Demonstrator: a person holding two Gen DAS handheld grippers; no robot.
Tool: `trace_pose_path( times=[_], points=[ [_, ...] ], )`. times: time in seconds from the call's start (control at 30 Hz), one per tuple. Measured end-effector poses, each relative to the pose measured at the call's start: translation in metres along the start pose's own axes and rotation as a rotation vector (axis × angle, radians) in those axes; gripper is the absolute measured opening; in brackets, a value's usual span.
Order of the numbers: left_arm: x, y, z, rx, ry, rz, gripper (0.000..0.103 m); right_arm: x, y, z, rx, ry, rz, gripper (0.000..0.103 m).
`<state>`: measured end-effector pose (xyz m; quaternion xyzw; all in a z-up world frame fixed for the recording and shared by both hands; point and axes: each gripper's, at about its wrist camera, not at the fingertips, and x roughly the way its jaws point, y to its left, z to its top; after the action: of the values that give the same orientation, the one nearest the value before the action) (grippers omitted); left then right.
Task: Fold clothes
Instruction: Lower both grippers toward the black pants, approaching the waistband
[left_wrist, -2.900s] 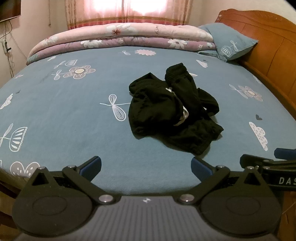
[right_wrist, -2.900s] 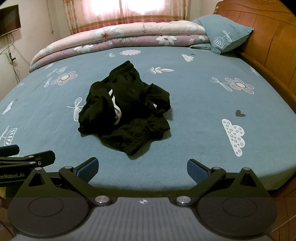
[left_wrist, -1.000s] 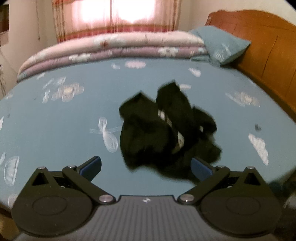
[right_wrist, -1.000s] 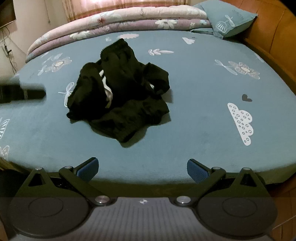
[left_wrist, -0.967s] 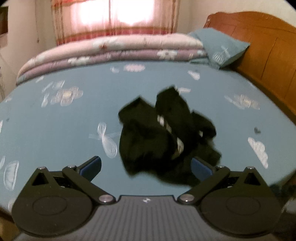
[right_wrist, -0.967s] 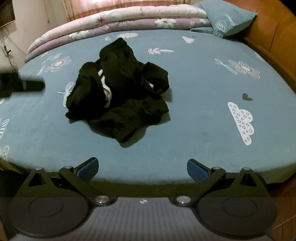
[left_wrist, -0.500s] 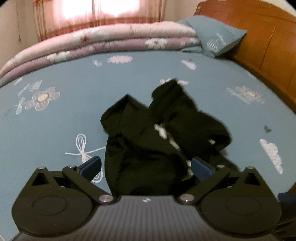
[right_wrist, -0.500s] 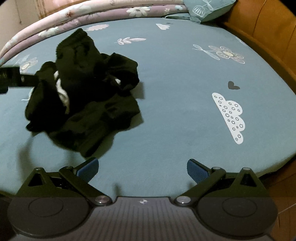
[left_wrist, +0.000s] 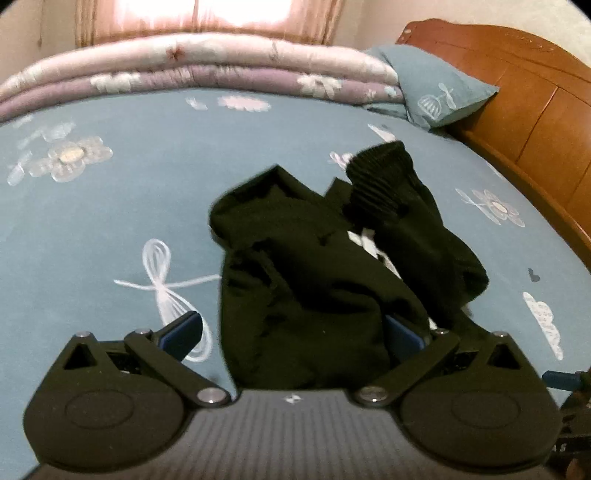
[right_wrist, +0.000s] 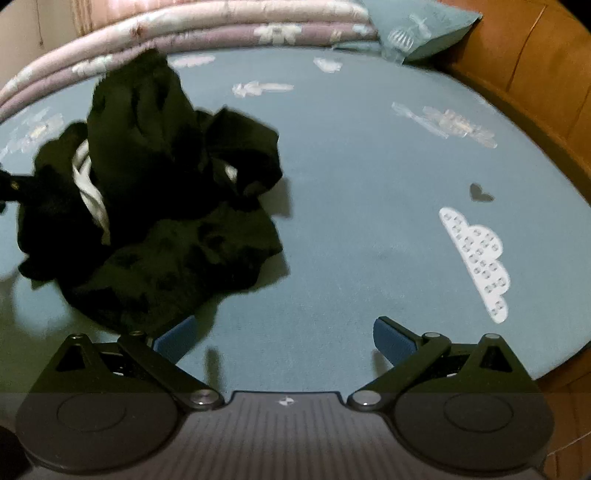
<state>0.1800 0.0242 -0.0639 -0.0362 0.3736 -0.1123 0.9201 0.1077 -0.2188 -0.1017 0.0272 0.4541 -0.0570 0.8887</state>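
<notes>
A crumpled black garment (left_wrist: 317, 266) with a ribbed cuff and a white drawstring lies on the blue patterned bedsheet (left_wrist: 110, 206). My left gripper (left_wrist: 291, 334) is open, and the near edge of the cloth sits between its blue-padded fingers (left_wrist: 181, 332). In the right wrist view the same garment (right_wrist: 155, 206) fills the left half. My right gripper (right_wrist: 282, 338) is open over bare sheet, its left finger (right_wrist: 173, 338) just at the garment's near hem. The left gripper's tip (right_wrist: 11, 188) shows at the far left edge.
A folded pink and purple quilt (left_wrist: 199, 70) lies along the far side of the bed. A blue pillow (left_wrist: 439, 92) leans against the wooden headboard (left_wrist: 524, 110) on the right. The bed's edge runs just below both grippers.
Both grippers have moved forward and down toward the garment. The cloth now reaches between the left gripper's fingers, and the right gripper has shifted so the garment lies to its left.
</notes>
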Motion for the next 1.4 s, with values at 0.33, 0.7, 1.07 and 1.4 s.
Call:
trace_pose_path(
  times=[0.33,0.7,1.07,1.4],
  points=[
    [-0.014,0.005,0.002,-0.03,-0.024,0.021,0.102,0.021,-0.003,-0.008,0.016,0.063,-0.009,0.103],
    [-0.024,0.011,0.008,-0.038,-0.053,0.088,0.102,0.02,-0.001,-0.011,0.009,0.049,-0.021,0.103],
    [-0.033,0.033,0.01,-0.077,-0.01,0.162,0.102,-0.022,0.039,0.021,-0.138,-0.055,-0.027,0.103],
    [-0.035,0.029,0.009,-0.054,0.003,0.163,0.102,-0.021,0.051,0.03,-0.151,-0.052,-0.025,0.103]
  ],
)
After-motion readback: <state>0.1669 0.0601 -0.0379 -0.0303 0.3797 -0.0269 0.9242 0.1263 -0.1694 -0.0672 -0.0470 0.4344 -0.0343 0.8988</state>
